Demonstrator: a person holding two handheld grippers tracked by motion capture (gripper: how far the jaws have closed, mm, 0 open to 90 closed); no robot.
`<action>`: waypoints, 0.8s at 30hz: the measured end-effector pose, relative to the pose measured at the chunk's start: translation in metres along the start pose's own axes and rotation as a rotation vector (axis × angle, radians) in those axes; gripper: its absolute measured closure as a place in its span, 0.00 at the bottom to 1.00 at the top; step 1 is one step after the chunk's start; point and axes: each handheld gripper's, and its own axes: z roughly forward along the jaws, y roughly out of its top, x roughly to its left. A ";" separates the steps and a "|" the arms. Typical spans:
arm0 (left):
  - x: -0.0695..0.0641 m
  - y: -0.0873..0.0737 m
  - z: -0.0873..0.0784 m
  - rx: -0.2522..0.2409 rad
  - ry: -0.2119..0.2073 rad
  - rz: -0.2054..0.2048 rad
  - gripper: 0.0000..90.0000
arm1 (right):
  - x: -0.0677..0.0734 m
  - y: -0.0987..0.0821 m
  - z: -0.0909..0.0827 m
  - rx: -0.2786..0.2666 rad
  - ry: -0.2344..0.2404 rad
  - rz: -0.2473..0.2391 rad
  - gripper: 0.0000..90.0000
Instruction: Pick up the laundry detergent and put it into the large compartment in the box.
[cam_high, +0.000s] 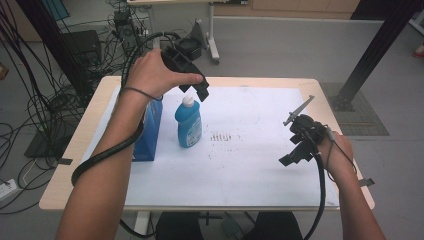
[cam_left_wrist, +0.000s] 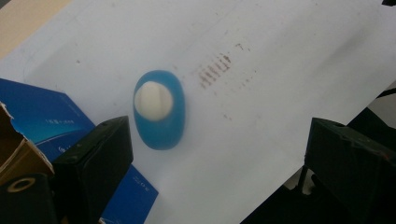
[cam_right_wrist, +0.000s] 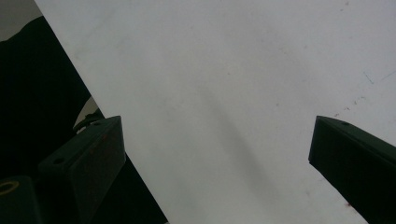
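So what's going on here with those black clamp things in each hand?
A person at a table holds a two-jaw gripper in each hand. The left gripper hovers with its jaws open just above a blue bottle with a white cap, which stands upright on the white sheet beside a blue box. It is not gripping the bottle. The right gripper is open too, held over the bare sheet farther off, holding nothing.
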 end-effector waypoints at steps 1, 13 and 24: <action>0.001 0.000 0.000 -0.004 0.002 -0.003 0.09 | 0.000 0.000 0.000 0.000 -0.006 -0.004 0.04; 0.011 0.000 0.003 -0.027 0.032 -0.016 0.07 | 0.001 0.000 -0.001 0.004 -0.016 -0.011 0.04; 0.023 0.000 0.015 -0.021 0.037 -0.027 0.08 | 0.002 0.001 -0.001 0.009 -0.023 -0.014 0.04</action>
